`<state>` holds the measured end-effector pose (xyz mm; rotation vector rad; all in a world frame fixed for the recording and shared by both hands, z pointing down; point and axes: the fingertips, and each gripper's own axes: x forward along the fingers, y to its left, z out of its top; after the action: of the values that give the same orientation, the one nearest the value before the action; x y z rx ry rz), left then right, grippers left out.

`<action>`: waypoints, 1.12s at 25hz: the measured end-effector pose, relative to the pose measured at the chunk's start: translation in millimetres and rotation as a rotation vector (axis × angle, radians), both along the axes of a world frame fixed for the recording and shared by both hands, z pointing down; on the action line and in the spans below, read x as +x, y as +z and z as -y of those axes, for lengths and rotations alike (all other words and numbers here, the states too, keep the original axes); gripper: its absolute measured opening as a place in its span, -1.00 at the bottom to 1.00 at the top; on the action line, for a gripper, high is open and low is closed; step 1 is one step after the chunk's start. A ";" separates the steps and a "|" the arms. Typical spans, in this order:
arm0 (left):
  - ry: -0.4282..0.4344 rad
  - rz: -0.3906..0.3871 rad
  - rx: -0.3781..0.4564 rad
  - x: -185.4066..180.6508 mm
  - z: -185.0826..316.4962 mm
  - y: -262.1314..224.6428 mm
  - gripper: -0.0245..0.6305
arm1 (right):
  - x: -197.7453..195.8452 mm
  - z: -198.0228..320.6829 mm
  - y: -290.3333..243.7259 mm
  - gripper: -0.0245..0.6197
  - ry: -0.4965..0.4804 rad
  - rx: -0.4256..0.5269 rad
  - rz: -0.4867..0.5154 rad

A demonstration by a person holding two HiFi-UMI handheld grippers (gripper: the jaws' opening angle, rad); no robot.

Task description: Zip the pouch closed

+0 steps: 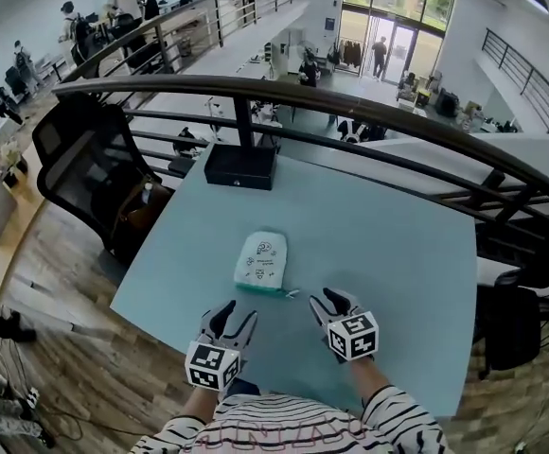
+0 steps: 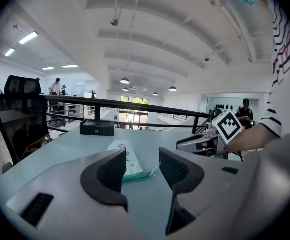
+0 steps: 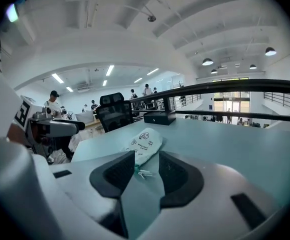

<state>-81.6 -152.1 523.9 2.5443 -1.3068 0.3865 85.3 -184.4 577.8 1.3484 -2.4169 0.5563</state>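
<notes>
both spread and empty, the left gripper (image 1: 233, 318) and right gripper (image 1: 336, 301) hover near the pouch (image 1: 262, 258) flat on the table (image 1: 388, 253); looks soft, light (likely to slide), so pin its edge, pinch the zipper pull (image 1: 292, 293).

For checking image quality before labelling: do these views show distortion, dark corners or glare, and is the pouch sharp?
Head view: wide-angle bending, the railing curves like an arch; light even, pouch sharp. Left gripper view: black rounded corners, pouch clear. Right gripper view: same dark corners, ceiling lamps bright, no glare on the pouch.
</notes>
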 end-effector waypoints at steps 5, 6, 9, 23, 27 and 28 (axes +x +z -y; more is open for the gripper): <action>0.006 -0.005 -0.030 -20.5 16.3 11.1 -0.36 | -21.5 16.0 28.6 -0.42 -0.072 -0.026 -0.057; 0.009 -0.003 -0.035 -23.7 17.2 12.4 -0.36 | -25.2 17.6 34.7 -0.42 -0.090 -0.032 -0.068; 0.012 0.004 -0.052 -32.6 20.5 16.7 -0.36 | -34.3 24.6 51.5 -0.42 -0.144 -0.049 -0.125; -0.026 0.031 -0.126 -60.9 18.5 42.3 -0.36 | -52.8 34.6 104.2 -0.49 -0.460 -0.028 -0.467; -0.039 0.030 -0.132 -63.7 18.6 45.8 -0.36 | -59.0 37.4 108.3 -0.50 -0.534 0.001 -0.518; -0.041 0.031 -0.136 -64.1 17.6 47.1 -0.36 | -60.2 38.7 109.3 -0.52 -0.544 0.004 -0.520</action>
<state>-145.7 -169.7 571.0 2.4053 -1.2950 0.4902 25.1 -223.1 687.0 0.6636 -2.1918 0.0440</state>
